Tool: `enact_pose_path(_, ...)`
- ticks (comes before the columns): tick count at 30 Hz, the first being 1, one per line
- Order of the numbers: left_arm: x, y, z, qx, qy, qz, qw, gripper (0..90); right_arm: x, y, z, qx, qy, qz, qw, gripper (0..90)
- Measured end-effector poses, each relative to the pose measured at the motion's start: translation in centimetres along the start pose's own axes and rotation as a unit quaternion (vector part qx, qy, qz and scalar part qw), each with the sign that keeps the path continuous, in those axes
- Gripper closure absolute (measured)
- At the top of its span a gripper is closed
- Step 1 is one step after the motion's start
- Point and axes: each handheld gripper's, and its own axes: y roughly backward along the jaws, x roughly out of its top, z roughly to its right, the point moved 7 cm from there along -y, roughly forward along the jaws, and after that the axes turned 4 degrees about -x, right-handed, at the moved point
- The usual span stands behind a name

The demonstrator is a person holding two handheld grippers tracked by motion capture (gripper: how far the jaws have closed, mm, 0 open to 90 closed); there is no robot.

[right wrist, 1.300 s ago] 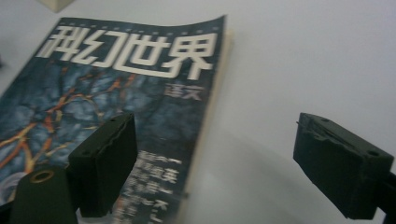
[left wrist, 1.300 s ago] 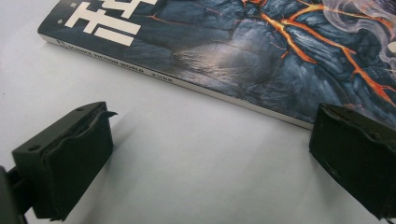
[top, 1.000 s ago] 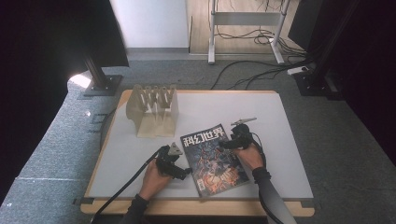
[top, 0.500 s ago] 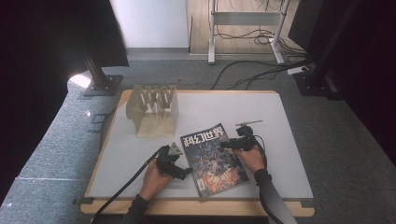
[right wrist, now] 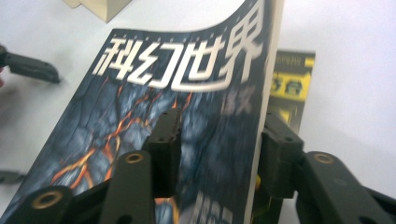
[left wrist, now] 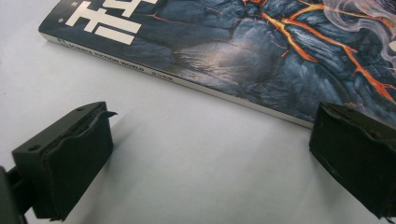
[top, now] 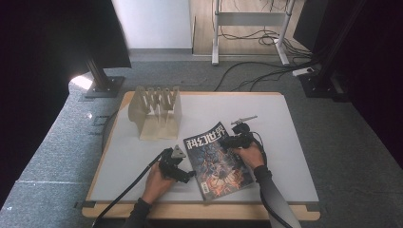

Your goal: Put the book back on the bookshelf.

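Note:
A magazine (top: 216,159) with a dark, orange-veined cover and white characters lies on the white table (top: 275,114). My right gripper (top: 229,141) is at its right edge, and its jaws have just been closing. In the right gripper view (right wrist: 222,122), one jaw lies on the cover (right wrist: 205,84) and the other sits under the raised edge. The front pages curl upward, and a yellow page (right wrist: 292,84) shows beneath. My left gripper (top: 188,175) rests by the spine. Its jaws (left wrist: 210,154) stand wide apart, with bare table between them and the magazine (left wrist: 243,51) just beyond.
A beige slotted rack (top: 157,111) stands at the table's back left, its corner (right wrist: 100,5) beyond the magazine. A black stand (top: 102,78) and cables (top: 256,71) are on the floor behind. The left gripper (right wrist: 28,65) shows far off in the right gripper view.
The right gripper has shifted slightly along the magazine's right edge and closed on it. The left hand has stayed where it was.

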Motion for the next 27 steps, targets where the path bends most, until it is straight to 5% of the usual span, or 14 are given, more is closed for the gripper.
enact_pose_path(3,0.0,0.0,0.0,0.0,0.0,0.0,1.0,0.0,0.3,0.2,-0.1,-0.028,0.039,-0.01,0.9988,70.5)
enact_pose_path(7,0.0,0.0,0.0,0.001,-0.001,0.0,1.0,0.0,0.8,2.2,-1.5,-0.005,0.066,0.004,0.9978,80.6)
enact_pose_path(16,0.0,0.1,0.0,-0.003,0.0,-0.002,1.0,0.0,2.0,4.9,-4.7,-0.005,0.122,0.028,0.9921,81.5)
enact_pose_path(21,0.0,0.3,-0.1,-0.02,0.005,-0.002,0.9998,0.0,2.4,6.4,-5.5,-0.003,0.129,0.044,0.9907,81.6)
enact_pose_path(27,1.7,1.2,-0.4,-0.062,0.032,0.036,0.9969,0.4,2.8,7.9,-5.9,0.005,0.131,0.063,0.9894,81.5)
